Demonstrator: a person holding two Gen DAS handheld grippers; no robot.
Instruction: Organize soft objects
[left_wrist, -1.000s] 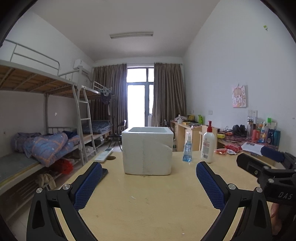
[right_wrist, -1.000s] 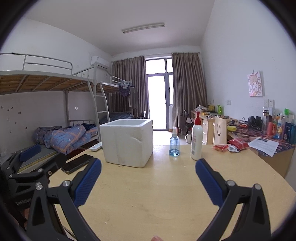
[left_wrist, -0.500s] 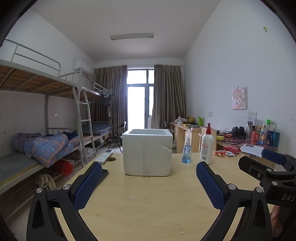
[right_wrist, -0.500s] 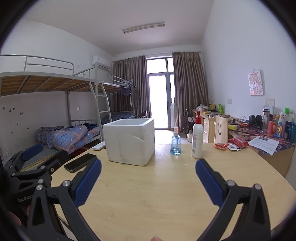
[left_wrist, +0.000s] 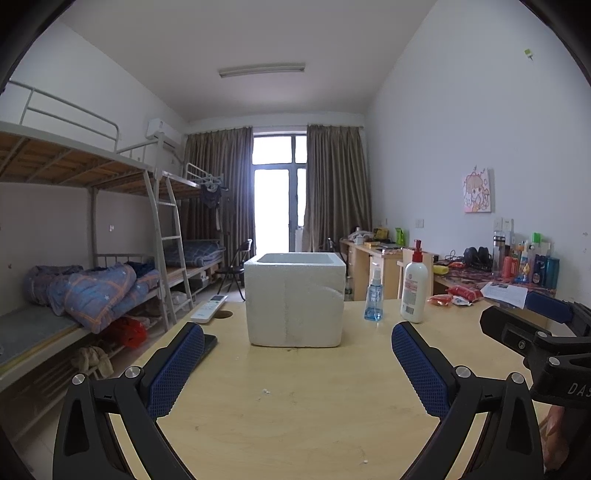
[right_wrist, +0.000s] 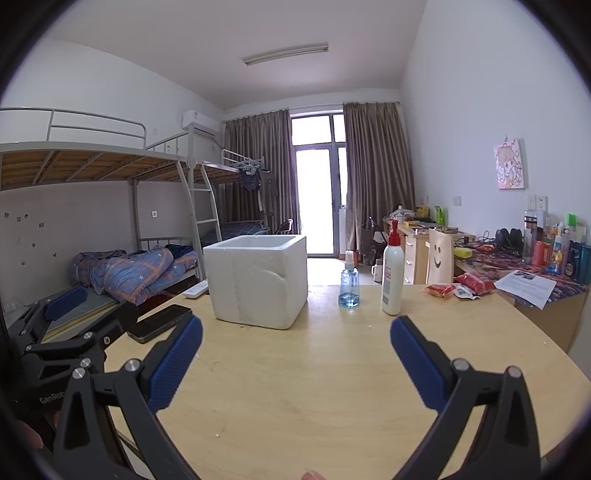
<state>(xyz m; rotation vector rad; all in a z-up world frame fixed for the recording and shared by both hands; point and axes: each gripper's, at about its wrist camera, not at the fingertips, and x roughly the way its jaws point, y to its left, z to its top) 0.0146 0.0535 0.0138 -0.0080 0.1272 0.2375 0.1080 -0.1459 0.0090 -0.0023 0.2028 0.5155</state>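
Nearest: left gripper (left_wrist: 297, 352) and right gripper (right_wrist: 295, 347), both spread wide, nothing held, raised over table (right_wrist: 314, 369). Stage undetermined: fits soft items either packed or absent. Mid-table: one foam box (right_wrist: 258, 280), interior hidden; one phone (right_wrist: 159, 323). Farther: two bottles (right_wrist: 392, 273), two red packets (right_wrist: 439, 290).

My right gripper (left_wrist: 546, 354) is showing the white letters "DAS" on its black body, cut off at the frame edge. My left gripper (right_wrist: 70, 354) is showing "GenRob", likewise cut off. Bottle labels are appearing too small to read.
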